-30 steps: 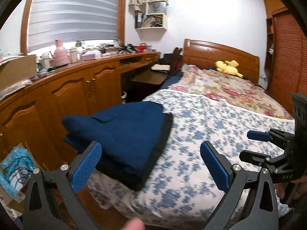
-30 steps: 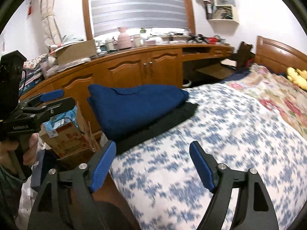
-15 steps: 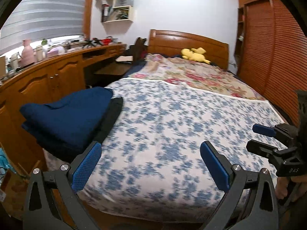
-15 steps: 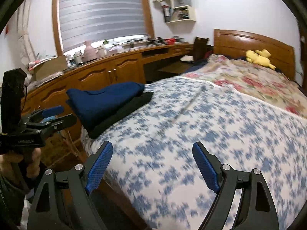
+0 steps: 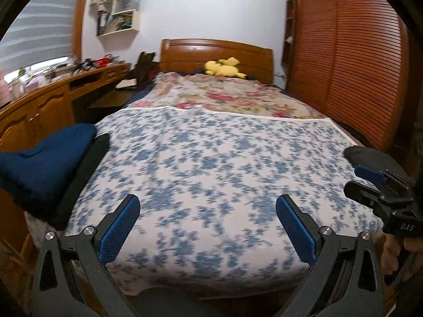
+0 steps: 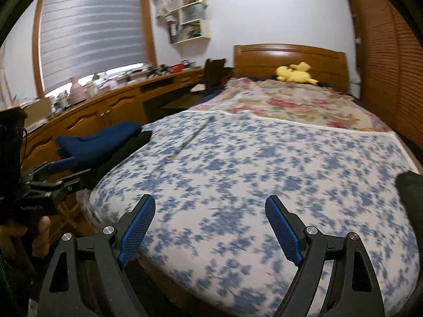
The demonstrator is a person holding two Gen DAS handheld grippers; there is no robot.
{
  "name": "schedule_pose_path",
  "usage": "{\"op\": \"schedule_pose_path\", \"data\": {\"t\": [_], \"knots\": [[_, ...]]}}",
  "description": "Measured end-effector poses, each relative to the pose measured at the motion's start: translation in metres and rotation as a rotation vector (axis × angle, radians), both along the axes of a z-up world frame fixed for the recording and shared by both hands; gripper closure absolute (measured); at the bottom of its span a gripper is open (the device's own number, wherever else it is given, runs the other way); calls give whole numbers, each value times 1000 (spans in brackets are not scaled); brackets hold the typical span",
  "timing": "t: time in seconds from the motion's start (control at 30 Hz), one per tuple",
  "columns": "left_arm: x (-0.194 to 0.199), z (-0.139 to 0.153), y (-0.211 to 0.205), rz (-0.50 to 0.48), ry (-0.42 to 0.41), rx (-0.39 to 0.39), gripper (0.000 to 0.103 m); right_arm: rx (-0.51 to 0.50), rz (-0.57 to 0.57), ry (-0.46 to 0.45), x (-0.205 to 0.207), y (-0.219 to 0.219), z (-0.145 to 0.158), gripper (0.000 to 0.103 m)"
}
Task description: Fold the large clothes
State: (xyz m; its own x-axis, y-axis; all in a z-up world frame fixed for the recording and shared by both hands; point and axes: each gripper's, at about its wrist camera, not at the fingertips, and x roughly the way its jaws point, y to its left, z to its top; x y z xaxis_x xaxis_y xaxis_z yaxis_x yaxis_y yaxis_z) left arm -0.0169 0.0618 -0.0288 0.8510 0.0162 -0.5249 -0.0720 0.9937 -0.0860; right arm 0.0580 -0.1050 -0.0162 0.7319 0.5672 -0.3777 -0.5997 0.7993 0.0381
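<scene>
A folded navy garment [image 5: 45, 158] lies on a folded black one [image 5: 87, 163] at the bed's left front corner; the pile also shows in the right wrist view [image 6: 100, 140]. A dark garment [image 5: 370, 155] sits at the bed's right edge, also at the right of the right wrist view [image 6: 409, 192]. My left gripper [image 5: 208, 224] is open and empty above the front of the blue-flowered sheet [image 5: 216, 163]. My right gripper [image 6: 211, 224] is open and empty, also over the sheet's front. Each gripper shows in the other's view: the right one [image 5: 375, 185], the left one [image 6: 58, 174].
A floral quilt [image 5: 227, 97] and a yellow plush toy [image 5: 224, 68] lie near the wooden headboard [image 5: 216, 50]. A long wooden cabinet and desk [image 6: 111, 105] runs along the left. Louvred wardrobe doors [image 5: 343, 60] stand on the right.
Both views have swung right, from the folded pile toward the bed's middle and right side. The dark garment at the right edge has come into view. Both grippers stay open.
</scene>
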Motion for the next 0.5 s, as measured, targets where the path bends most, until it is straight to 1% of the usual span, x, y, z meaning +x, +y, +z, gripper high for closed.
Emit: {"op": "schedule_pose_path", "data": {"t": [0.13,0.3,0.5], "knots": [[4,12,-30,-50,-25,10,1,25,-71,-29,-14,-25,11,17],[5,33,-67,-102,-75,17,1,59,-140,-58,-40,-51,22,17],[4,54,-93,-147,-106,8,1,84,-186,-97,-73,-74,39,17]]}}
